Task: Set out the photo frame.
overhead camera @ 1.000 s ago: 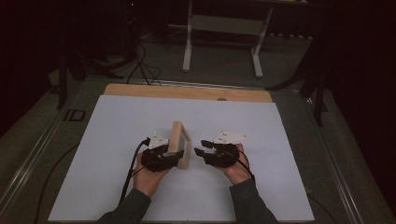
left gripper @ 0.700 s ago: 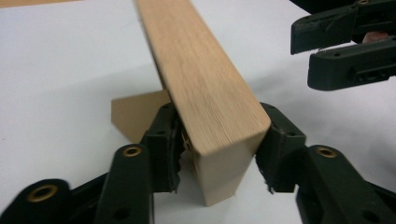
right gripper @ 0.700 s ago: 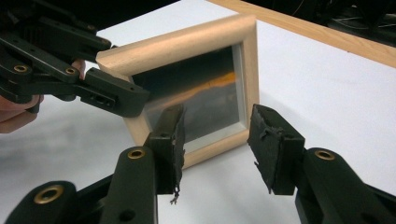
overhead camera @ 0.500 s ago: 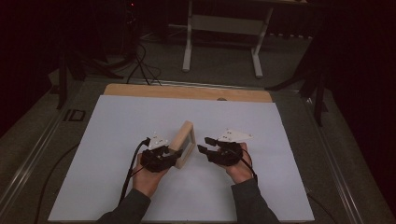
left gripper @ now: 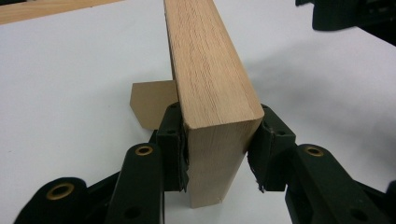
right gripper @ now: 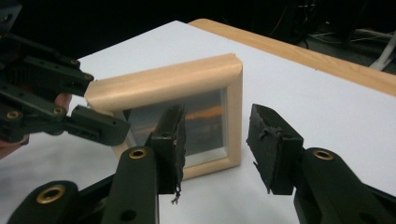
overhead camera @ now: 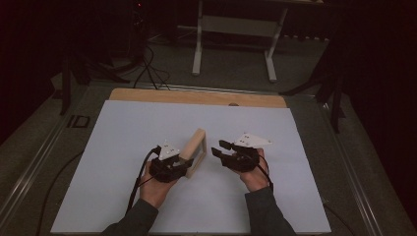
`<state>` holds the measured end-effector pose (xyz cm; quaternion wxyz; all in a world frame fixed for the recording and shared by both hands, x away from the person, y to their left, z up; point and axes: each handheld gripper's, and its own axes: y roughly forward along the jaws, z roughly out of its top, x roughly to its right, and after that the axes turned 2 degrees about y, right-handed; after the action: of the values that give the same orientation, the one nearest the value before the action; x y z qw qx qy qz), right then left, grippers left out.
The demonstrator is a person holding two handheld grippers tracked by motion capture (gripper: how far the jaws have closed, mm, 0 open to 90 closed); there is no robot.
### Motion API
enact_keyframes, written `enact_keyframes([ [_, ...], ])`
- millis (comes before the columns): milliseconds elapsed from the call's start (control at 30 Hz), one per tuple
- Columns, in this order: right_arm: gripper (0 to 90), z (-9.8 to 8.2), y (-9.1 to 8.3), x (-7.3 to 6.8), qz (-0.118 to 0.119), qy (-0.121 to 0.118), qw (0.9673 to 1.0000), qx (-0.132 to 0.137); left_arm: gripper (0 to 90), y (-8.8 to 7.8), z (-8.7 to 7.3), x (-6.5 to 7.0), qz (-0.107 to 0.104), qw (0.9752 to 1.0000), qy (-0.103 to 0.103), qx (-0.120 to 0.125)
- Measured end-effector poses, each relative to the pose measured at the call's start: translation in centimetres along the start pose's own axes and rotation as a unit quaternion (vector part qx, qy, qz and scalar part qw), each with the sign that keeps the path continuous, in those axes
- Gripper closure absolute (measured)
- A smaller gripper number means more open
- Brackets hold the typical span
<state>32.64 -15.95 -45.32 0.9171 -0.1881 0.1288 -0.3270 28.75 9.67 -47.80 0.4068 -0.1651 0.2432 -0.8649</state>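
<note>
A light wooden picture frame (overhead camera: 195, 149) stands on edge on the white sheet (overhead camera: 123, 147), between my two hands. My left gripper (overhead camera: 186, 162) is shut on its near end: in the left gripper view both pads (left gripper: 173, 154) press the frame (left gripper: 210, 84) from either side, and the jaws have just been closing on it. A brown stand flap (left gripper: 149, 102) juts out behind. My right gripper (overhead camera: 219, 149) hovers just right of the frame, open, with nothing between its pads (right gripper: 268, 144). The right gripper view faces the frame (right gripper: 163, 86) and its glass pane (right gripper: 201, 121); the left gripper (right gripper: 105, 105) holds its left end.
The wooden table edge (overhead camera: 196, 97) runs along the far side of the sheet. A black cable (overhead camera: 140, 179) trails from my left gripper. A white table stand (overhead camera: 236, 29) sits on the dark floor beyond.
The left jaws have closed onto the frame, and the frame's far end has swung a little to the right. The right gripper has shifted slightly right.
</note>
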Motion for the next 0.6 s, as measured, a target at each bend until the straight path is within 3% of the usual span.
enact_keyframes([
  [367,60.1,0.8,1.1,-0.3,-0.005,-0.010,0.9999,0.006,60.8,0.0,-0.1,0.2,-0.002,0.9999,0.014,0.002],
  [500,68.2,1.4,1.7,-0.3,-0.009,-0.009,0.9999,0.011,60.8,0.0,-0.1,0.3,-0.003,0.9998,0.019,0.002],
  [600,79.9,2.3,2.1,-0.3,-0.013,-0.015,0.9996,0.019,60.7,0.1,-0.1,0.5,-0.002,0.9996,0.027,0.002],
])
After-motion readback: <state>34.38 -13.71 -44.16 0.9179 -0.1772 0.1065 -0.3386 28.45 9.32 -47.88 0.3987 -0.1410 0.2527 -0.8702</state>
